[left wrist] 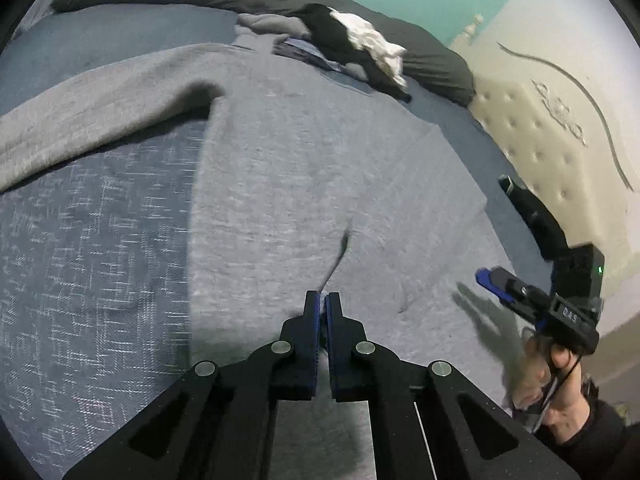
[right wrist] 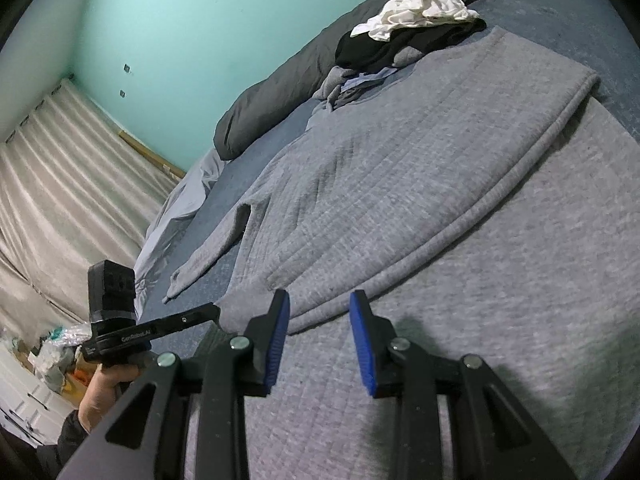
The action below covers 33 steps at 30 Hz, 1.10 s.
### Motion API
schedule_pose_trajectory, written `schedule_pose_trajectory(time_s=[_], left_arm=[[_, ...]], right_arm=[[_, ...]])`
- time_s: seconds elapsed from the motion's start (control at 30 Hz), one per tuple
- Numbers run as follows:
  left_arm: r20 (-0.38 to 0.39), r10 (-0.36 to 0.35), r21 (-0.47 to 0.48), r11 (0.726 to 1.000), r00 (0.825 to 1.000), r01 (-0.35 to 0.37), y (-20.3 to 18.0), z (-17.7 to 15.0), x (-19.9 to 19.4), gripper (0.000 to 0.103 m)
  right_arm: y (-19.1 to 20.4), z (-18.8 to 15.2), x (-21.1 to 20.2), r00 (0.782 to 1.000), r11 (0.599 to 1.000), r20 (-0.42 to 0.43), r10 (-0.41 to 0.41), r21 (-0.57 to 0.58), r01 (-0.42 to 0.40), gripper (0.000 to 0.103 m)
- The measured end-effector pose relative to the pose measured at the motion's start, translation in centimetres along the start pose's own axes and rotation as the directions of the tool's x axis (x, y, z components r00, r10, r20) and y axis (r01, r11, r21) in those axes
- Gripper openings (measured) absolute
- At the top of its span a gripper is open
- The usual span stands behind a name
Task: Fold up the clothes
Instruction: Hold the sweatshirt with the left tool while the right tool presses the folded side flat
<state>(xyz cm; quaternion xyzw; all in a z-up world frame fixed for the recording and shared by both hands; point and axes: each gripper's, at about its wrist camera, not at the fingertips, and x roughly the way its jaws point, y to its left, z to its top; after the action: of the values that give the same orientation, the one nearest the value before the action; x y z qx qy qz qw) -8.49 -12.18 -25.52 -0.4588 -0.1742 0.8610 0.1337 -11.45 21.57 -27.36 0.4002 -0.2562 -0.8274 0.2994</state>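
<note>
A large grey sweatshirt lies spread on the blue bedspread, one sleeve stretching to the left. In the right wrist view a folded-over layer of the sweatshirt ends in a long hem edge running diagonally. My left gripper is shut on a pinch of the sweatshirt's lower edge, with a crease running up from its tips. It also shows as the left gripper at the hem corner. My right gripper hangs open just above the fabric, empty. From the left it appears as the right gripper, held by a hand.
A pile of black and white clothes sits at the far end beside a dark grey duvet. A cream tufted headboard borders one side. Beige curtains and floor clutter lie beyond the other edge.
</note>
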Motion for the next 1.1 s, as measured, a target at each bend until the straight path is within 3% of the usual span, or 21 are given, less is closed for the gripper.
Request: schedule_pose_trajectory(time_s=[0.13, 0.3, 0.57, 0.63, 0.7, 0.8, 0.87, 1.1], left_arm=[[0.011, 0.013, -0.030, 0.999, 1.000, -0.012, 1.6, 0.3, -0.4, 0.003], [0.007, 0.010, -0.061, 0.998, 1.000, -0.010, 2.8, 0.3, -0.1, 0.003], [-0.018, 0.003, -0.084, 0.996, 1.000, -0.005, 3.6, 0.2, 0.7, 0.003], [-0.024, 0.000, -0.094, 0.996, 1.000, -0.002, 3.8, 0.2, 1.0, 0.003], [-0.026, -0.001, -0.099, 0.995, 1.000, -0.001, 3.9, 0.2, 1.1, 0.003], [-0.036, 0.008, -0.091, 0.996, 0.999, -0.012, 3.7, 0.2, 1.4, 0.003], [-0.045, 0.013, -0.088, 0.996, 0.999, -0.017, 3.7, 0.1, 1.7, 0.003], [-0.062, 0.026, -0.072, 0.997, 0.998, -0.030, 3.7, 0.0, 2.2, 0.003]], right_arm=[[-0.2, 0.6, -0.5, 1.000, 1.000, 0.002, -0.007, 0.004, 0.007, 0.032], [-2.1, 4.2, -3.0, 0.992, 0.992, 0.002, -0.122, -0.003, 0.122, 0.036], [-5.0, 9.9, -7.2, 0.953, 0.953, 0.004, -0.304, -0.013, 0.304, 0.052], [-6.7, 11.3, -8.0, 0.918, 0.918, -0.002, -0.396, -0.023, 0.396, 0.053], [-9.0, 12.5, -8.2, 0.857, 0.857, -0.035, -0.514, -0.068, 0.511, 0.054], [-11.6, 13.2, -7.1, 0.778, 0.783, -0.098, -0.620, -0.143, 0.606, 0.054], [-12.4, 13.6, -6.4, 0.752, 0.755, -0.096, -0.652, -0.173, 0.633, 0.054], [-12.9, 15.2, -3.9, 0.730, 0.725, -0.060, -0.681, -0.202, 0.659, 0.054]])
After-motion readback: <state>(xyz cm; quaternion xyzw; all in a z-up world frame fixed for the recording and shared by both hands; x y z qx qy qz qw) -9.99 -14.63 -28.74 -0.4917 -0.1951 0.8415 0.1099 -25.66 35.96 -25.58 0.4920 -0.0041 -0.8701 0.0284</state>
